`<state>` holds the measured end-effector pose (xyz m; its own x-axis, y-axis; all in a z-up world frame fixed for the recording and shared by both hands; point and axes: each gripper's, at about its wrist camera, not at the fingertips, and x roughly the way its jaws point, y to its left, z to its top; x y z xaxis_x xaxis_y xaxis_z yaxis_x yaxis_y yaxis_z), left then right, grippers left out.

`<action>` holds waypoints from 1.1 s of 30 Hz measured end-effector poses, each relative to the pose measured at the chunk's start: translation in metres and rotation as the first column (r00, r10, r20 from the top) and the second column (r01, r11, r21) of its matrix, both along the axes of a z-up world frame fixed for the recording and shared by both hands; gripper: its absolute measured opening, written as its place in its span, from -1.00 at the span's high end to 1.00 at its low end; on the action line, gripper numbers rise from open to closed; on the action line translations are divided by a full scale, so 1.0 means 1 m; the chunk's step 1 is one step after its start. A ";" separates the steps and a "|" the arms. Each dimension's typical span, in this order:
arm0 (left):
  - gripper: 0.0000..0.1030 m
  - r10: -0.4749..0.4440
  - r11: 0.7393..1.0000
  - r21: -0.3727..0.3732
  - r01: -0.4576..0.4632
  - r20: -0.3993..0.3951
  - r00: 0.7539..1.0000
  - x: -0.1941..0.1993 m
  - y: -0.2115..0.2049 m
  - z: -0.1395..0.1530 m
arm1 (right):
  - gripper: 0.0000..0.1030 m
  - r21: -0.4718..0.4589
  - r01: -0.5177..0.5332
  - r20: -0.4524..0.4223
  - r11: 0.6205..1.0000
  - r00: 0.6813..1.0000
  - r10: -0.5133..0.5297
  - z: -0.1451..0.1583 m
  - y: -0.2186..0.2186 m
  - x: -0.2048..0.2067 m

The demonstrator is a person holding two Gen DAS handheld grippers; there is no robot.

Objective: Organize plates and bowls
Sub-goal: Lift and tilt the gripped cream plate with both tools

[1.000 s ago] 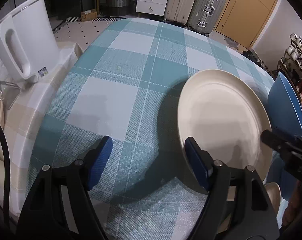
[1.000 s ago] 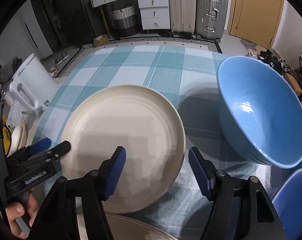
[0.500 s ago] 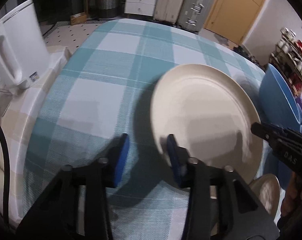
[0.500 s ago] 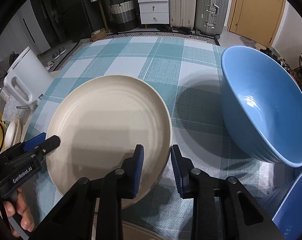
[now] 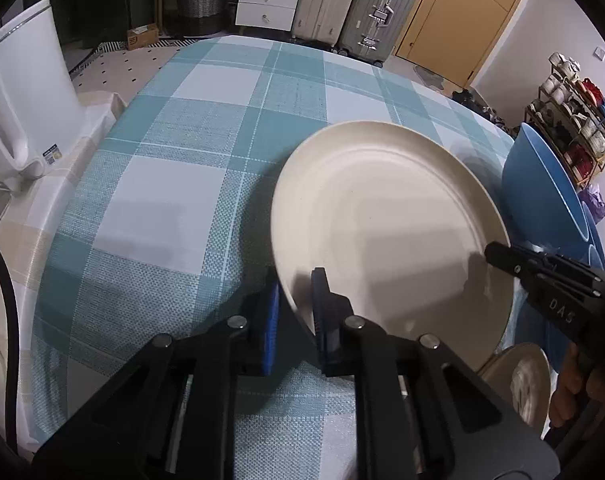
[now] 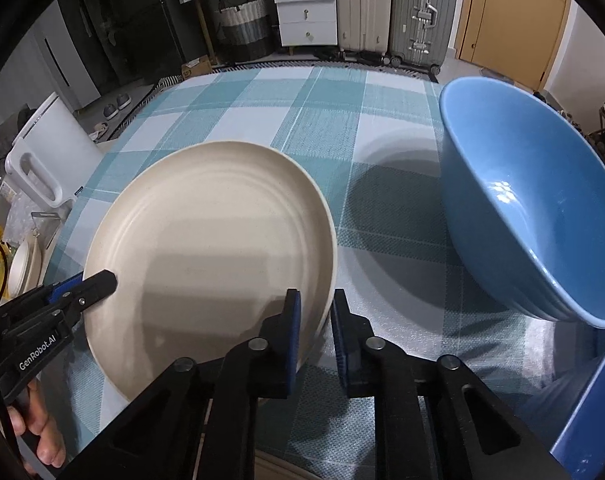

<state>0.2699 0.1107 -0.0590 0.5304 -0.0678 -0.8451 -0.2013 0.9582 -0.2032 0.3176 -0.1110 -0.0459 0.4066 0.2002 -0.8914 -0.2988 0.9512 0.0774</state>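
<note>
The cream plate (image 5: 386, 216), at the centre of both frames, is pinched at opposite rim edges by the left gripper (image 5: 296, 300) and the right gripper (image 6: 316, 320), and should be lifted level, clear of the blue bowl (image 6: 526, 208).

Even indoor light from above, sharp focus – soft shadows beside the cream plate (image 6: 206, 240), glare spot inside the blue bowl (image 6: 522, 208), fisheye bending and black corners at the edges.
</note>
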 end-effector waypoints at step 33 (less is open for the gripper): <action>0.76 0.024 0.998 0.047 -0.030 0.121 0.992 -0.067 -0.012 0.080 | 0.74 0.096 -0.035 0.124 0.995 0.992 0.023 0.067 -0.014 -0.049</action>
<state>0.2030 0.0984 0.0215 0.6297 -0.0120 -0.7768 -0.2045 0.9621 -0.1806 0.2688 -0.1250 0.0208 0.5043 0.2973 -0.8107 -0.3392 0.9316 0.1306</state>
